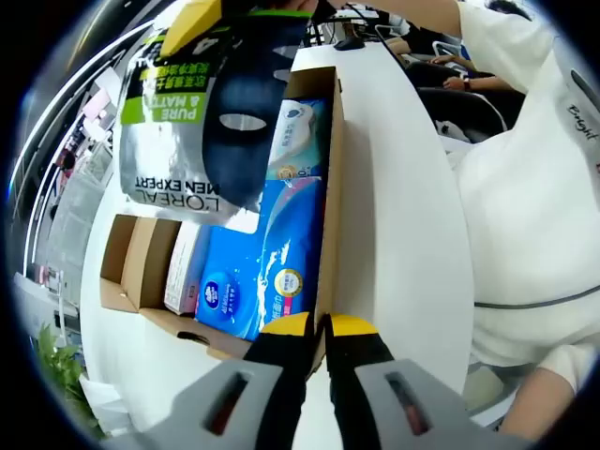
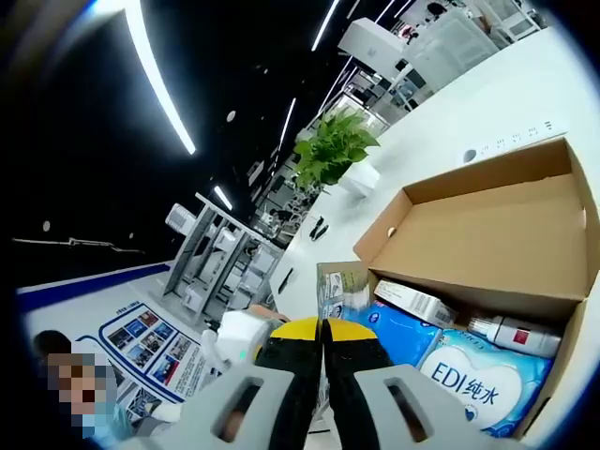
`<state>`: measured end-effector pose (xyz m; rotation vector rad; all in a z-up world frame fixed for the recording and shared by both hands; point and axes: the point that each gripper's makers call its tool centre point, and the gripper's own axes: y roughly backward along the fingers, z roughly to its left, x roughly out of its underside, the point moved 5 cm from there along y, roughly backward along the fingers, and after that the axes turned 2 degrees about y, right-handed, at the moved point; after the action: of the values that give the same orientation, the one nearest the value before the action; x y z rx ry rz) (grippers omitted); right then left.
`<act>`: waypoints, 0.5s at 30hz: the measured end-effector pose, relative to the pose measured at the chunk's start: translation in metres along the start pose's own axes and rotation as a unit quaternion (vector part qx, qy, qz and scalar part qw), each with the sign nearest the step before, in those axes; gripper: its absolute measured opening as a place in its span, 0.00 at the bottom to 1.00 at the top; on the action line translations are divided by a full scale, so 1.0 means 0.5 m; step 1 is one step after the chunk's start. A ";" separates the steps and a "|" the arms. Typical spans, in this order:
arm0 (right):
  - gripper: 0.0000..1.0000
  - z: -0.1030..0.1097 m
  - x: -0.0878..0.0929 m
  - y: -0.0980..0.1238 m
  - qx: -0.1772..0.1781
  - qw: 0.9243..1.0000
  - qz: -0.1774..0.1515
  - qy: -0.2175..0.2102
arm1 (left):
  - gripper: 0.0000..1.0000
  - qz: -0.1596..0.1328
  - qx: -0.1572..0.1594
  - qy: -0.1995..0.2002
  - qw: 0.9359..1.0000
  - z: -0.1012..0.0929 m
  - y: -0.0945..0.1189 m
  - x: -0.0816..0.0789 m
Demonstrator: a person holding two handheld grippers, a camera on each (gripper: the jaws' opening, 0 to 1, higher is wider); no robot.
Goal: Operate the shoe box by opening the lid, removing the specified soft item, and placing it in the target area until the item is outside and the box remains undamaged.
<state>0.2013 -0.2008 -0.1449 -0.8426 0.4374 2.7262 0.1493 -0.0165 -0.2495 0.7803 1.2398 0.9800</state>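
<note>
In the left gripper view, the hanging face-mask sachet covers part of the shoe box contents, and its top is cut off at the edge. In the right gripper view, the box's far corner runs out of frame; small label print is unreadable.

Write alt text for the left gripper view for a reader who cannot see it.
A L'Oreal Men Expert face mask sachet hangs from the right gripper above an open cardboard shoe box packed with blue tissue packs. The left gripper, jaws together, sits at the box's near edge on a white table. A person in white stands beside it.
</note>
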 end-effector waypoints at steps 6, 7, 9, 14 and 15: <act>0.00 0.022 0.006 0.028 -0.025 1.000 -0.007 -0.002 | 0.05 0.001 0.000 0.000 1.000 0.000 0.000 0.000; 0.00 0.036 0.011 0.033 -0.042 0.999 -0.009 0.000 | 0.05 0.001 0.000 0.001 1.000 0.000 0.000 0.000; 0.00 0.046 0.008 0.045 -0.046 0.999 -0.016 0.001 | 0.05 0.001 0.000 0.000 1.000 0.000 0.000 0.000; 0.00 0.063 -0.006 0.071 -0.070 0.997 -0.028 0.007 | 0.05 0.000 0.000 -0.008 1.000 -0.001 0.000 0.000; 0.00 0.065 -0.004 0.076 -0.072 0.997 -0.029 0.006 | 0.05 0.000 0.000 -0.008 1.000 -0.001 0.000 0.000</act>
<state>0.1743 -0.2244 -0.1101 -0.8923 0.2177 2.7268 0.1489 -0.0166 -0.2495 0.7857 1.2260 0.9721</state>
